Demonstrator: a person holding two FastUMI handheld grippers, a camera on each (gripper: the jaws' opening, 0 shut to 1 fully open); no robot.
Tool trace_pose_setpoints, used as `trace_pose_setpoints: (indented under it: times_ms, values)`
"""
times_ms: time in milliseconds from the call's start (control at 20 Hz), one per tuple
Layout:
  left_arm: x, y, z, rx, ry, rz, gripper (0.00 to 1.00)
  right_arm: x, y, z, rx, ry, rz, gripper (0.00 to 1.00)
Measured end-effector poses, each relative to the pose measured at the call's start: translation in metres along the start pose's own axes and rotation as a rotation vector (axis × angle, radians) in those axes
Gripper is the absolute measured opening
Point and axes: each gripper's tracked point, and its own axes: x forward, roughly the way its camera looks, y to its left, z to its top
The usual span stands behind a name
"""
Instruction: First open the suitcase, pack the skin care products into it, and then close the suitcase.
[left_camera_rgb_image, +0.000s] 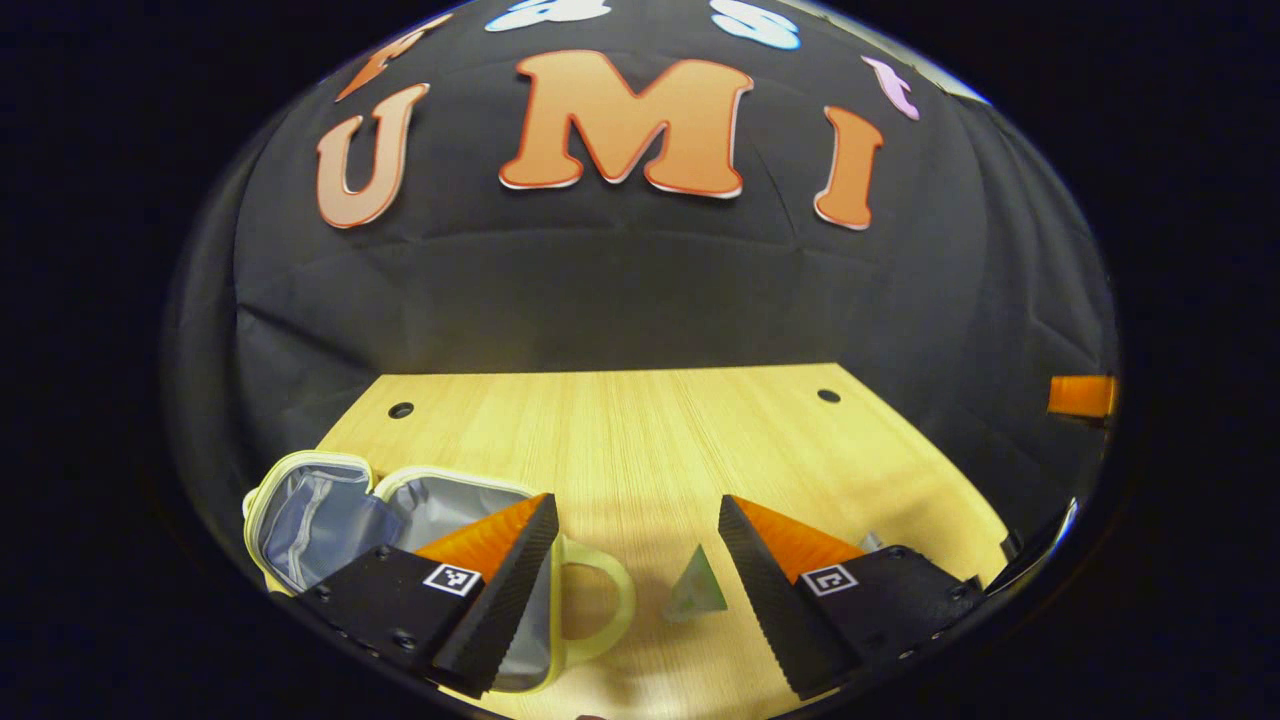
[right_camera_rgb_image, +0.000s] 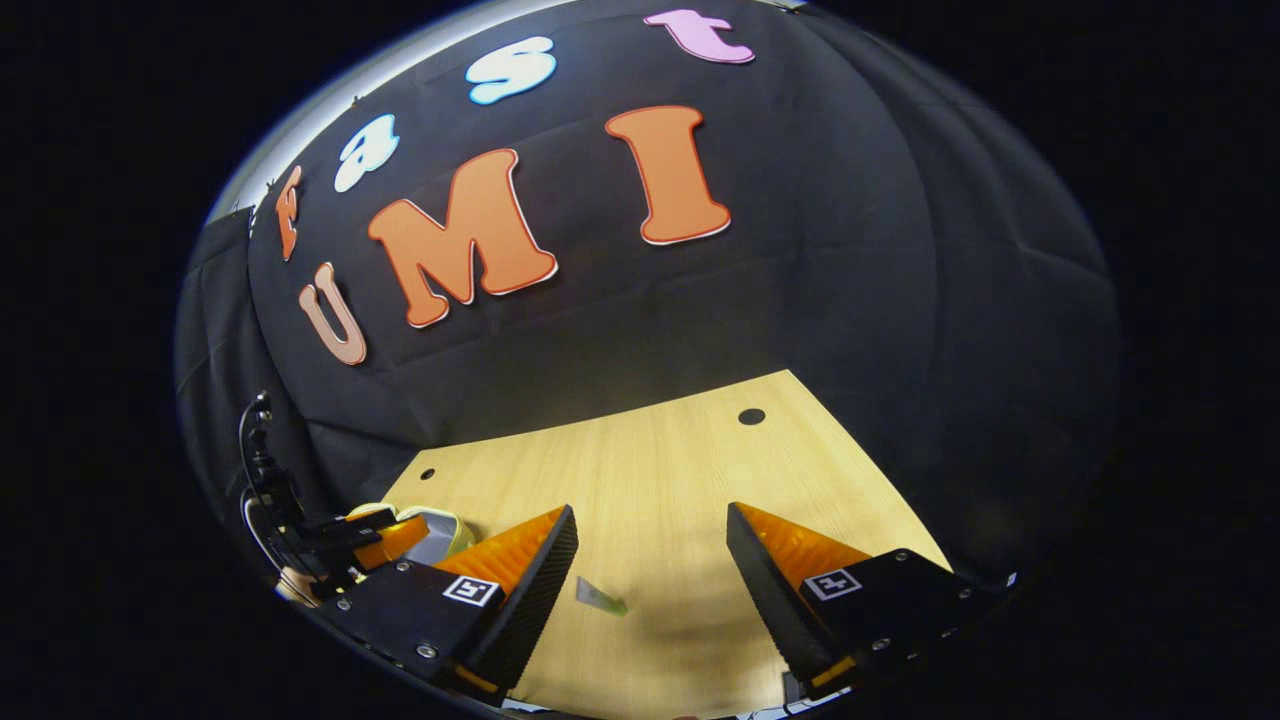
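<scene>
suitcase (left_camera_rgb_image: 330, 520): small pale-yellow case, lies open flat on the wooden table (left_camera_rgb_image: 640, 430), both halves up showing the grey lining; handle loop points toward the table middle. Open already, likely so products can be dropped straight in.
suitcase, right gripper view (right_camera_rgb_image: 440, 532): just a rim and a bit of lining, at the table's left edge.
skin care product (left_camera_rgb_image: 697, 590): small pale-green pointed piece, on the bare table just beside the suitcase handle, apart from it. Looks like a sachet or tube end; too small to be sure.
product, right gripper view (right_camera_rgb_image: 601, 597): the thin greenish slip on the table, probably the same item, well apart from the suitcase.
left gripper (left_camera_rgb_image: 637, 555): fingers spread wide, nothing between them; one finger overlaps the suitcase's near half in view, the product sits in the gap. Low over the table, aimed forward along it, slightly nose-down.
left gripper seen from right gripper view (right_camera_rgb_image: 375, 535): held by a hand right at the suitcase; its jaw state can't be told from here.
right gripper (right_camera_rgb_image: 650, 555): spread wide, empty; low over the table, on the far side of the product from the suitcase, tilted a little.
step judged: opening done, packing not started; the product is outside the suitcase.
why held so: both tools wide open seems to be a ready pose for a pick; left is the closer one to the product.
</scene>
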Motion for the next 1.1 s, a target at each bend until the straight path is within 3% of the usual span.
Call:
trace_pose_setpoints:
  times_ms: [300,750,900,1000,1100]
  values:
    - [0.029,-0.038,-0.040,0.056,0.040,-0.033,1.00,0.002,-0.027,-0.008,-0.015,0.036,-0.037,0.95]
    - [0.069,-0.047,-0.115,0.141,0.151,-0.015,0.95,0.007,-0.043,-0.033,-0.001,0.112,-0.071,0.95]
    - [0.077,-0.047,-0.122,0.214,0.158,0.020,0.48,0.007,-0.043,-0.033,0.010,0.118,-0.075,0.95]
    - [0.082,-0.053,-0.122,0.226,0.156,0.000,0.35,0.006,-0.043,-0.031,0.011,0.117,-0.075,0.95]
    - [0.079,-0.062,-0.125,0.197,0.211,-0.037,0.29,0.005,-0.042,-0.029,0.012,0.108,-0.069,0.95]
